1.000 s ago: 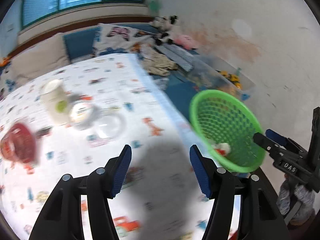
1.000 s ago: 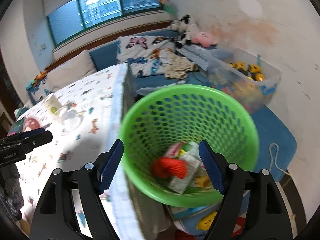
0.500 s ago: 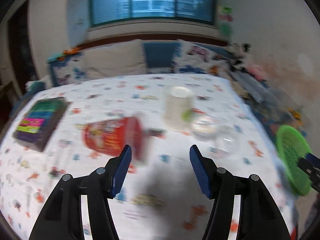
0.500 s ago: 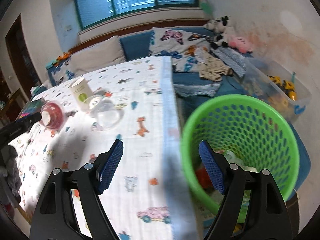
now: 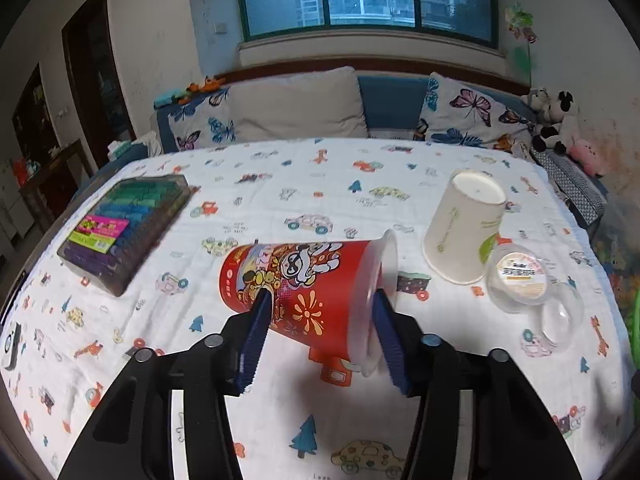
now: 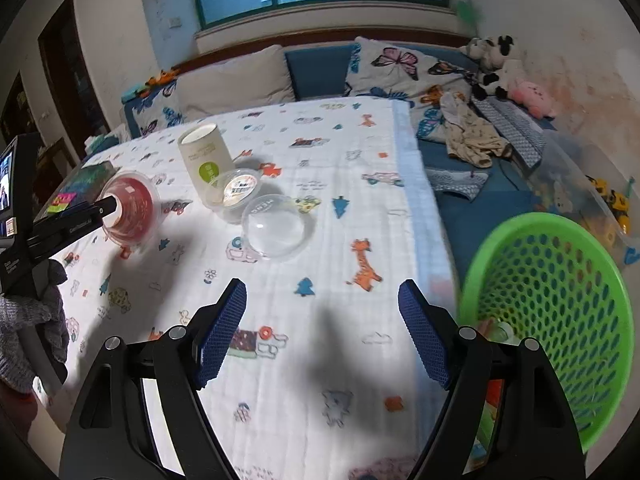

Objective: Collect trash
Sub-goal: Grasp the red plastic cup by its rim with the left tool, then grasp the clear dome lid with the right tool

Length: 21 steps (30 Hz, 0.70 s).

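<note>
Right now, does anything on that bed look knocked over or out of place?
Yes. The red cup lies on its side, between the left gripper pads, which have just been closing. The white paper cup stands upside down, and a clear lid lies loose beside it.

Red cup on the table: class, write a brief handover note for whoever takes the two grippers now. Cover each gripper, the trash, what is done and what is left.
Left gripper: fingers have just been closing around the red cup, which lies on its side on the table; whether the pads already press it is unclear.
Right gripper: open, empty, over the table edge beside the green basket.
Done: some trash already lies in the basket.
Left: red cup, the upside-down white paper cup, the small lidded tub and the clear dome lid beside it. The box of coloured items may not be trash.
</note>
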{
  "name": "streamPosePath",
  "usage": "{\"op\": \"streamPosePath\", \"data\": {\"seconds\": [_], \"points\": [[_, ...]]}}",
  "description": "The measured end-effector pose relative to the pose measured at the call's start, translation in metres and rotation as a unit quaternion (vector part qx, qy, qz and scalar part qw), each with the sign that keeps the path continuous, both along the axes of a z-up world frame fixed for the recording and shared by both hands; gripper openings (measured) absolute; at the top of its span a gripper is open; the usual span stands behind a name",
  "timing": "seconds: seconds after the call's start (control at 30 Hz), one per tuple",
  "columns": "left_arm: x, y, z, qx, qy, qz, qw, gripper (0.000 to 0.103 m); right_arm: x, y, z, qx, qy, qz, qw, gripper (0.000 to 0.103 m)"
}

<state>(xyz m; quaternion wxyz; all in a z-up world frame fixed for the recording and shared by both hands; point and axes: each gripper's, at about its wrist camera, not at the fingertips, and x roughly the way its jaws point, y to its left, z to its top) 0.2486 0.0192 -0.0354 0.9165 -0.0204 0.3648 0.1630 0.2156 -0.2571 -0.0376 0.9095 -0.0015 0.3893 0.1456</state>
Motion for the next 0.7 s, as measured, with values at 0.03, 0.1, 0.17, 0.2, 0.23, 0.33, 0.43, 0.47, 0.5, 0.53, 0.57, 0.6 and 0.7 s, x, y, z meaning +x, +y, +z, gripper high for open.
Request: {"op": "streamPosePath", "data": {"seconds": [0.03, 0.1, 0.17, 0.2, 0.23, 0.33, 0.43, 0.47, 0.5, 0.53, 0.57, 0.6, 0.7], "points": [[0.001, 0.002, -0.002, -0.002, 0.002, 0.0, 1.0, 0.044, 0.003, 0.004, -0.001, 0.0, 0.002, 0.004, 1.0, 0.078], [0.003, 0.005, -0.004, -0.006, 0.005, 0.001, 1.0, 0.042, 0.01, 0.011, -0.005, 0.0, 0.007, 0.014, 1.0, 0.078], [0.003, 0.008, -0.004, -0.007, 0.002, 0.0, 1.0, 0.038, 0.015, 0.019, -0.008, -0.003, 0.009, 0.024, 1.0, 0.078], [0.002, 0.01, -0.004, -0.006, 0.003, -0.002, 1.0, 0.036, 0.019, 0.024, -0.01, -0.006, 0.01, 0.029, 1.0, 0.078], [0.002, 0.012, -0.004, -0.006, 0.004, -0.002, 1.0, 0.032, 0.022, 0.027, -0.012, -0.007, 0.012, 0.032, 0.999, 0.078], [0.001, 0.02, -0.005, -0.019, 0.012, -0.004, 0.9997, 0.025, 0.034, 0.036, -0.019, -0.005, 0.021, 0.039, 0.999, 0.078], [0.0, 0.032, -0.008, -0.029, 0.022, -0.004, 0.9993, 0.019, 0.044, 0.045, -0.025, -0.005, 0.026, 0.044, 0.999, 0.076], [-0.002, 0.036, -0.008, -0.033, 0.025, -0.003, 0.9991, 0.017, 0.047, 0.046, -0.025, -0.006, 0.026, 0.045, 0.999, 0.075], [-0.003, 0.04, -0.009, -0.036, 0.027, -0.002, 0.999, 0.015, 0.051, 0.05, -0.027, -0.008, 0.028, 0.045, 0.999, 0.074], [-0.003, 0.042, -0.01, -0.037, 0.027, -0.002, 0.9989, 0.013, 0.053, 0.053, -0.029, -0.01, 0.029, 0.046, 0.998, 0.073], [-0.005, 0.047, -0.011, -0.042, 0.028, -0.001, 0.9987, 0.011, 0.056, 0.056, -0.03, -0.011, 0.031, 0.046, 0.998, 0.072], [-0.006, 0.049, -0.012, -0.046, 0.03, -0.001, 0.9985, 0.01, 0.058, 0.057, -0.032, -0.012, 0.031, 0.047, 0.998, 0.072], [-0.008, 0.06, -0.014, -0.057, 0.032, -0.002, 0.9979, 0.005, 0.066, 0.062, -0.036, -0.014, 0.034, 0.045, 0.998, 0.071]]}}
